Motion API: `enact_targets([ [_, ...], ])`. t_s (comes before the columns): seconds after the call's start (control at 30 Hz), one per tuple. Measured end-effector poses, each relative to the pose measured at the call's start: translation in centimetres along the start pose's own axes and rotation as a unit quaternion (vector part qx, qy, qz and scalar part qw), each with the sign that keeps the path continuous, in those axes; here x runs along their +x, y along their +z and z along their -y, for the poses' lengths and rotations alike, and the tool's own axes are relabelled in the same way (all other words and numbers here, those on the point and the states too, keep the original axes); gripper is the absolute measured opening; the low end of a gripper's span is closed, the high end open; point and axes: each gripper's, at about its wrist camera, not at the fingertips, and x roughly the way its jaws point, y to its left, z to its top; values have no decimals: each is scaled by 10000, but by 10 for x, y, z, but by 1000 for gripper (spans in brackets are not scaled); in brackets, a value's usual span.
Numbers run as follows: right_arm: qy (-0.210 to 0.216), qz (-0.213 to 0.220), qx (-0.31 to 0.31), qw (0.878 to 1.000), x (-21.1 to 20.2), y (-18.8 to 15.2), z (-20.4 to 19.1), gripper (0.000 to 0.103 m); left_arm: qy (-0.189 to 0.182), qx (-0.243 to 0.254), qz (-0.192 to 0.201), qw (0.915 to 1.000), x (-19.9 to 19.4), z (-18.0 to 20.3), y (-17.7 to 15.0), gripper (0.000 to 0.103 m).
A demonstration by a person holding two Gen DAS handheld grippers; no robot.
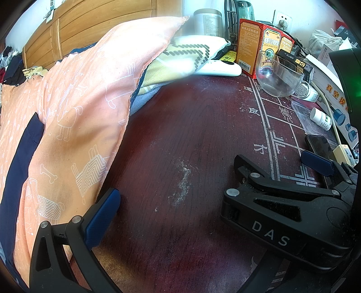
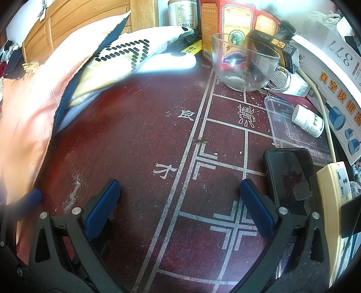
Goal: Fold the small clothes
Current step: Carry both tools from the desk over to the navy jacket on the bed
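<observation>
Peach garment (image 1: 74,117), printed with white dogs and bones and trimmed in navy, hangs lifted over the left part of a dark red bench (image 1: 180,139), its edge draping down beside the left gripper (image 1: 203,191). That gripper's jaws stand wide apart with nothing between them; one blue pad (image 1: 101,218) sits against the cloth's lower edge, but whether it touches is unclear. The right gripper (image 2: 180,207) hovers low over white grid lines and characters painted on the bench, jaws likewise spread and empty.

Just beside its right pad lies a dark phone (image 2: 291,180), face up, next to a cream power strip (image 2: 336,196) whose cord runs toward the back. Beyond the phone a shallow clear plastic tray (image 2: 279,121) carries crumbs and a white pill bottle (image 2: 309,121) lying on its side across the rim. Farther on stands a clear glass cup (image 2: 243,65) with a handle, holding only a faint residue at the bottom. Behind it rise red and orange medicine boxes (image 2: 234,24) and a metal canister (image 2: 182,13). To the left, a folded cream cloth (image 2: 126,56) patterned with black dashes rests on other folded cloth, a white remote-shaped device (image 2: 171,62) beside it. Wooden furniture (image 1: 79,29) fills the far left.
</observation>
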Motion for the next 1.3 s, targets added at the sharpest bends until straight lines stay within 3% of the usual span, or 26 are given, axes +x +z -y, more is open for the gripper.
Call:
enact_targets([
  [0.43, 89, -1, -108, 9999, 10, 7, 4, 103, -9, 2, -3, 10000, 1, 0, 1, 103],
  [0.53, 367, 12, -235, 9990, 7, 7, 2, 103, -503, 300, -143, 9982, -6, -2, 0, 103],
  [0.57, 551, 39, -310, 9980, 5, 7, 0, 103, -709, 214, -115, 9972, -15, -11, -4, 103],
  [0.6, 798, 76, -367, 9961, 2, 6, -1, 103, -673, 119, 17, 9977, -21, -14, -6, 103],
  [0.7, 1648, 403, -277, 9851, -24, 5, -4, 103, -584, -11, 661, 9961, -78, -42, -26, 103],
  [0.83, 2091, 1348, -535, 9671, -96, 4, -29, 103, -541, -366, 1501, 9865, -172, -87, -47, 103],
  [0.9, 2315, 1400, -642, 9606, -126, 17, -35, 103, -497, -600, 1836, 9799, -225, -109, -48, 103],
  [1.0, 2675, 2286, -1084, 9298, -189, 16, -62, 103, -415, -830, 2442, 9653, -311, -131, -51, 103],
  [1.03, 2909, 2717, -1221, 9092, -220, 13, -68, 103, -415, -872, 2661, 9591, -337, -134, -54, 103],
  [1.1, 3083, 3295, -1426, 8809, -251, 7, -80, 103, -655, -1022, 3107, 9427, -395, -142, -64, 103],
  [1.2, 3823, 3697, -1702, 8296, -296, -3, -94, 103, -937, -1232, 3653, 9179, -462, -153, -84, 103],
  [1.3, 4044, 3844, -1913, 8075, -319, -11, -111, 103, -1140, -1381, 4188, 8903, -528, -153, -112, 103],
])
